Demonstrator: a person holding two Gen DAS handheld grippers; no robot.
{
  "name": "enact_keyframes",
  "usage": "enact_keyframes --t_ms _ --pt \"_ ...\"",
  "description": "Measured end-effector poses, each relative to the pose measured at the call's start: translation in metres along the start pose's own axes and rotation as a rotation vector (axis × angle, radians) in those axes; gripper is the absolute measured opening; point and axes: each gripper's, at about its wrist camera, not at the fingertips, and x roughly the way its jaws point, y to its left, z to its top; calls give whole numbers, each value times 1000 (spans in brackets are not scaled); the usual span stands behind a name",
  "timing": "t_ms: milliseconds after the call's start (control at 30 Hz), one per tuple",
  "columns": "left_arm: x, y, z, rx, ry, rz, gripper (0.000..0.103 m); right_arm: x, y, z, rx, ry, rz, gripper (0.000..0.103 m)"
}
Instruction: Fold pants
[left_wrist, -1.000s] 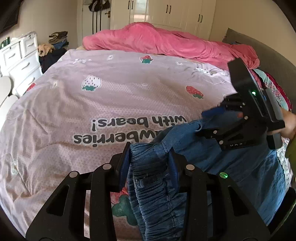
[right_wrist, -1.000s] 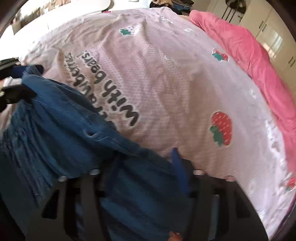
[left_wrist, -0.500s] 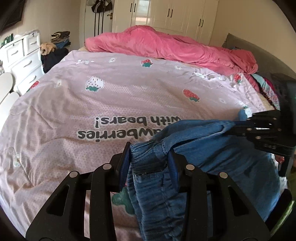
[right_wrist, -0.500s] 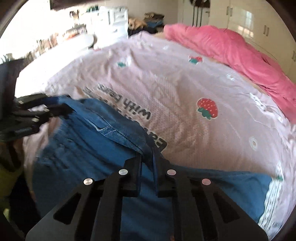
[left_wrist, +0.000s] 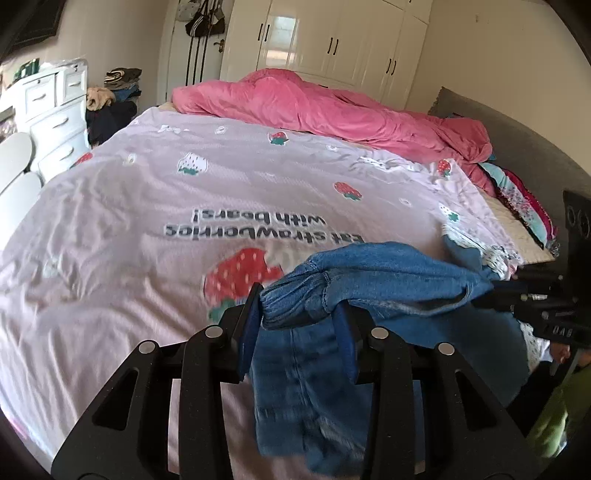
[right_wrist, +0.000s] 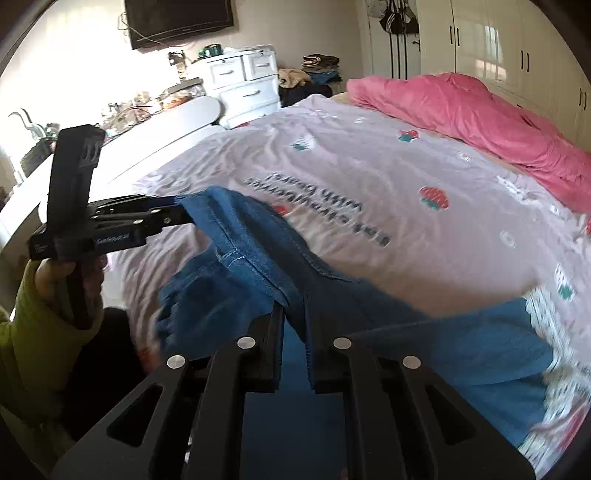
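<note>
The blue denim pants hang between my two grippers above the near edge of the bed. My left gripper is shut on the bunched elastic waistband, with cloth hanging down below it. My right gripper is shut on a seamed edge of the pants. In the left wrist view the right gripper holds the cloth at the far right. In the right wrist view the left gripper holds it at the left. A pant leg trails on the bedspread.
The pink strawberry bedspread covers the bed. A pink duvet lies heaped along the far side. A white dresser and piled clothes stand at the left. White wardrobes line the back wall.
Both grippers have lifted the pants higher and moved apart, which stretches the waistband between them. More of the bedspread print shows below.
</note>
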Motion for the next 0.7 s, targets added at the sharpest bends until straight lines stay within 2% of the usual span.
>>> enact_keyframes --t_ms 100,300,700 --pt "-10 -1 -14 -5 22 -21 29 -4 16 -18 -8 2 7 9" --pt "-20 -1 -45 -9 84 -9 29 -7 40 -45 -10 26 44 9" --pt "-16 3 -73 -27 189 13 33 17 65 -87 13 119 90 10"
